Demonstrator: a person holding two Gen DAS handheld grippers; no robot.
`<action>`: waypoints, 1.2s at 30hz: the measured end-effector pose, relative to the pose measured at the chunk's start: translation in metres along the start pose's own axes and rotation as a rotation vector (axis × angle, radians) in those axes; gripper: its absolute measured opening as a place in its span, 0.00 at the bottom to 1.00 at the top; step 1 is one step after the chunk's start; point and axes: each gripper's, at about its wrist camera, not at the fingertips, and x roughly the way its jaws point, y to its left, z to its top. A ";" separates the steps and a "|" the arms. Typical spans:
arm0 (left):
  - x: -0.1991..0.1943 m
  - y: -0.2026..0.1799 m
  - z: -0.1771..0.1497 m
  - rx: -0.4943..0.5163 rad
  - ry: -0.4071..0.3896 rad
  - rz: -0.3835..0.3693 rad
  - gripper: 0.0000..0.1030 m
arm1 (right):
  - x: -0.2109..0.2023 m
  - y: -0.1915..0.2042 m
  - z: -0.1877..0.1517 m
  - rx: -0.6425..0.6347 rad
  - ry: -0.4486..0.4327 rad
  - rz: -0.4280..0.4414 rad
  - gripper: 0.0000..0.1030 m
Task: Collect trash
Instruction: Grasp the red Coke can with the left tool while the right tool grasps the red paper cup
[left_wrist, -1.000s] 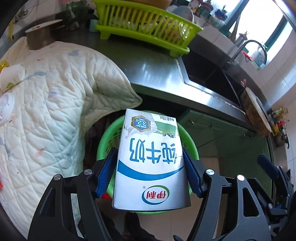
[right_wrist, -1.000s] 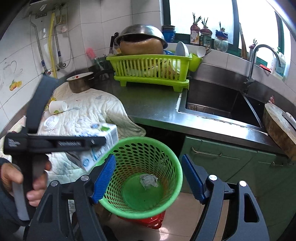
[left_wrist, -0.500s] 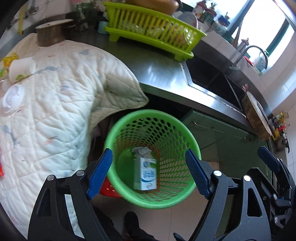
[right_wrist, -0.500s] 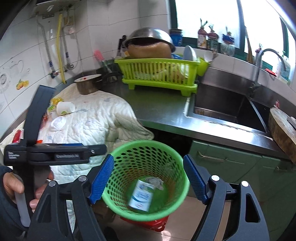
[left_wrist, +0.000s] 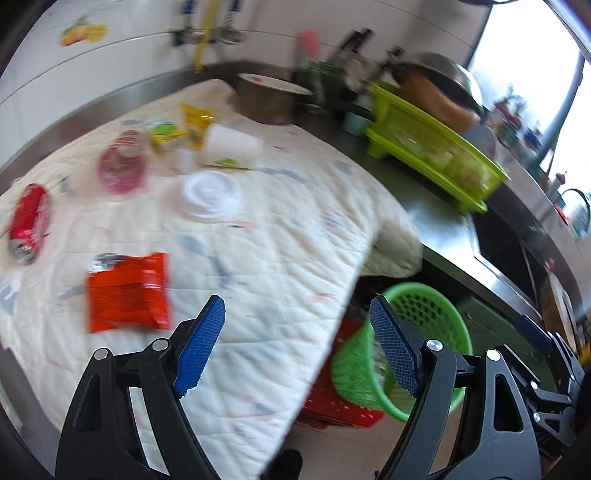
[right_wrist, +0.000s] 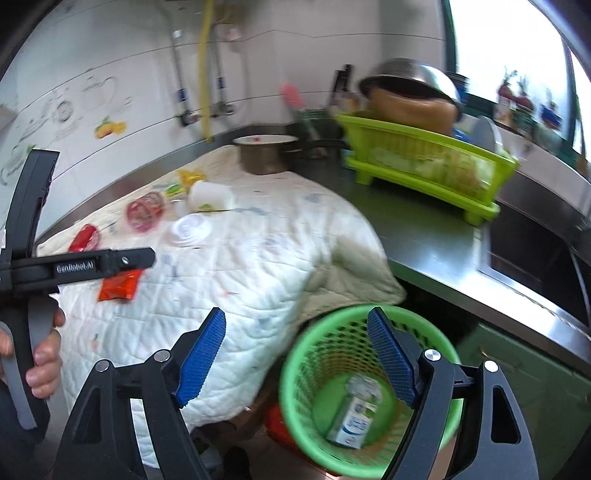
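Observation:
The green basket (left_wrist: 424, 306) (right_wrist: 332, 332) stands on the floor below the counter edge, with a milk carton (right_wrist: 354, 417) lying inside it. My left gripper (left_wrist: 297, 310) is open and empty above the quilted cloth, near a red snack packet (left_wrist: 127, 291) (right_wrist: 118, 286). My right gripper (right_wrist: 295, 321) hangs over the cloth's edge and the basket rim; its jaws are opening with nothing between them. Further back on the cloth lie a red can (left_wrist: 27, 221), a white lid (left_wrist: 210, 194), a white cup (left_wrist: 231, 146) and a yellow wrapper (left_wrist: 195, 118).
The quilted cloth (left_wrist: 288, 229) covers the left counter. A pot (left_wrist: 269, 99) and a green dish rack (left_wrist: 432, 147) stand behind it, and the sink (right_wrist: 535, 251) is at the right. A red crate (left_wrist: 332, 402) sits under the basket. A hand (right_wrist: 40, 365) holds the left tool.
The left gripper let go of the milk carton, which dropped into the green basket. Both grippers then swung left, away from the basket toward the cloth.

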 end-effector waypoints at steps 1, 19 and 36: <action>-0.005 0.014 0.003 -0.021 -0.013 0.036 0.78 | 0.004 0.006 0.003 -0.011 -0.001 0.013 0.75; -0.009 0.251 0.072 -0.282 -0.057 0.553 0.78 | 0.081 0.122 0.053 -0.173 0.048 0.219 0.77; 0.044 0.304 0.091 -0.283 0.053 0.462 0.82 | 0.187 0.244 0.173 -0.257 0.131 0.399 0.77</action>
